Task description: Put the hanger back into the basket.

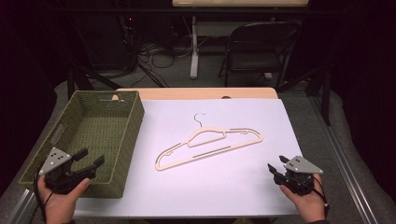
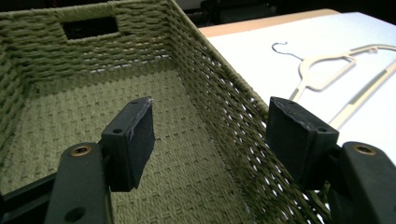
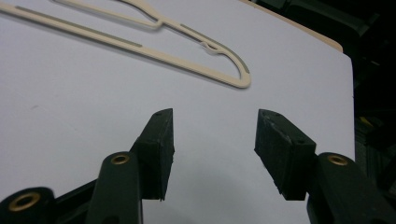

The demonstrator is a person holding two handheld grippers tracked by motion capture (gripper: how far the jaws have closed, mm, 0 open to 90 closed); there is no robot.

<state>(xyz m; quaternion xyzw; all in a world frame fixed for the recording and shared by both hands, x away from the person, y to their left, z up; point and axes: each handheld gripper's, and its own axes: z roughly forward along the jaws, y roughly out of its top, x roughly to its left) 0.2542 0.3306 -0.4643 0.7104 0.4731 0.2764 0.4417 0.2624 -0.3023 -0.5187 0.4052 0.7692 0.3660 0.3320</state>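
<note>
Surface: white sheet [image 1: 233, 177] lying over a tan wooden table [image 1: 196, 93], dark room behind.
Left gripper [image 1: 91, 159]: hovering at the olive woven rectangular basket [image 1: 123, 140], jaws straddling its near wall, gaping, gripping nothing.
Hanger: cream plastic clothes hanger [image 1: 210, 145] lying flat mid-sheet, untouched.
Right gripper [image 1: 276, 168]: waiting near the edge, jaws apart, empty.
Progress: nothing done yet; pick-up pending.

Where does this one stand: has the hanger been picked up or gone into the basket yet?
Nothing looks done: the hanger lies flat on the white table, outside the basket. Nothing is in hand: the left gripper is open, with the basket's wall between its jaws but not pinched, and the right gripper is open above the table, short of the hanger. Reaching, gripping and moving the hanger likely remain.
</note>
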